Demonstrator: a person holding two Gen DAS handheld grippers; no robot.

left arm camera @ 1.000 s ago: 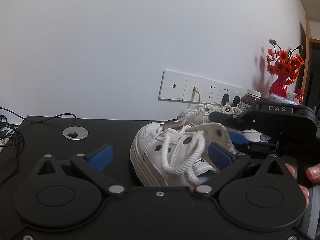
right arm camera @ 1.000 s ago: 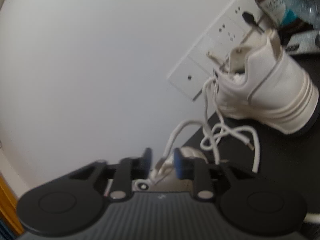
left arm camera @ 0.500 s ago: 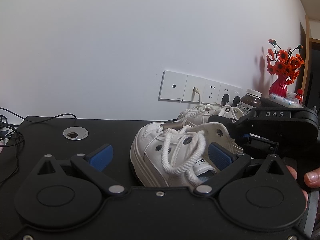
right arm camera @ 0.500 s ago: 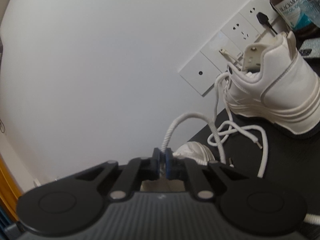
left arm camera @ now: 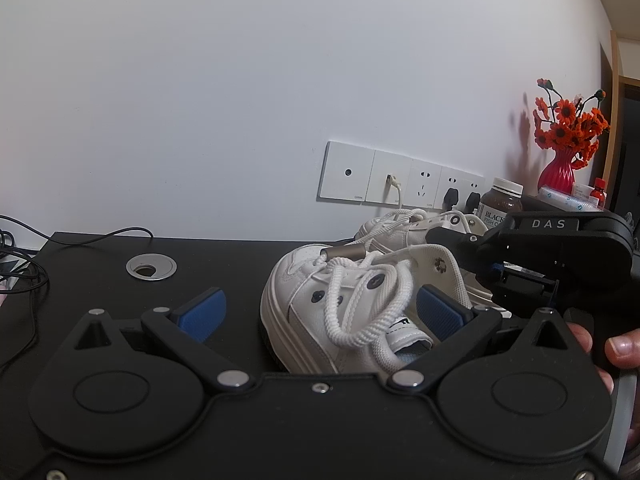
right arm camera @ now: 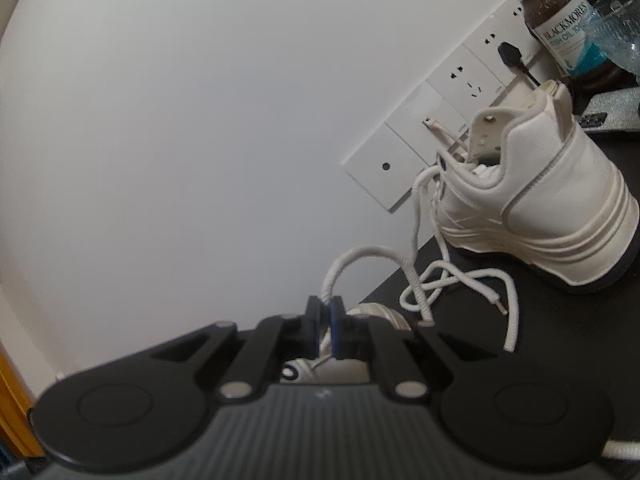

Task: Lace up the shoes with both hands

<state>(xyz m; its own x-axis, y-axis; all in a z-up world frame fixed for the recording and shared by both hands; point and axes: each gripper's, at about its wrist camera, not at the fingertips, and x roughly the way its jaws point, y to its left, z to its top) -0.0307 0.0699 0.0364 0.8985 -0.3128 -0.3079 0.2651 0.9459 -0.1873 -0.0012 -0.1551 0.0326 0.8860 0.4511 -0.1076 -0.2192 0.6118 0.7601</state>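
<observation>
On the black desk (left arm camera: 100, 264), the near white shoe (left arm camera: 340, 312) lies between the wide-open pads of the left gripper (left arm camera: 320, 312), untouched. The right gripper (right arm camera: 325, 330) is clenched on this shoe's lace (right arm camera: 360, 258). The second shoe (right arm camera: 540, 208) stands by the wall sockets (left arm camera: 400, 178).

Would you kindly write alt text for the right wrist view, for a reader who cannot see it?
The right gripper is shut on a white shoelace that arches up and over. Beyond it, a white high-top shoe stands on a black table with loose laces, before wall sockets and a brown bottle.
</observation>
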